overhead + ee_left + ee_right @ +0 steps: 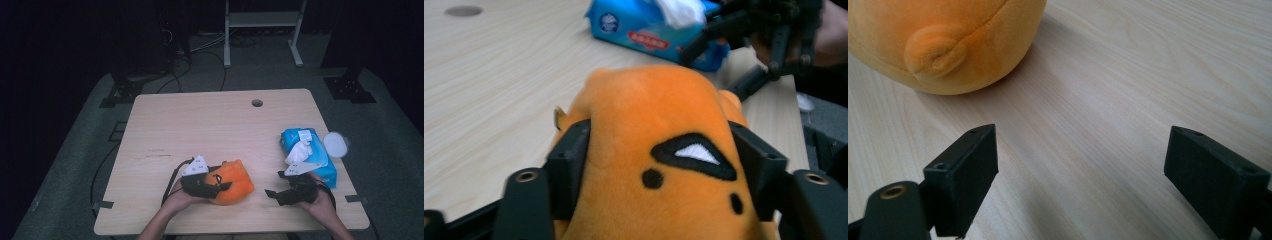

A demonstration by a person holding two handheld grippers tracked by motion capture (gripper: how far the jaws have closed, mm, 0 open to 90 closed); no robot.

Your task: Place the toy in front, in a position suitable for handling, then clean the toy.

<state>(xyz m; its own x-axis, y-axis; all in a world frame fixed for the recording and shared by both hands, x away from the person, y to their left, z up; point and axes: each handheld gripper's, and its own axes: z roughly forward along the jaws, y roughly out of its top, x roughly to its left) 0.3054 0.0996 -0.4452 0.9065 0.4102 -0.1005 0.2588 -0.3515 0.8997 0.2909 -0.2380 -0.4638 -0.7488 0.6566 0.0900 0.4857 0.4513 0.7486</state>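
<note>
Looks like a lab or recording studio: bare pale wooden table [215, 125] on grey floor matting [75, 165], dark surroundings, black stand feet [350, 90], trailing cables [200, 55], white metal frame [262, 30] behind.

Left gripper [216, 186] jaws clamp from both sides; right gripper [272, 194] jaws gape (low, level).

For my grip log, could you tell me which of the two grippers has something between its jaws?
The left gripper: its jaws flank the orange plush toy. The right gripper stands open over bare table.
</note>
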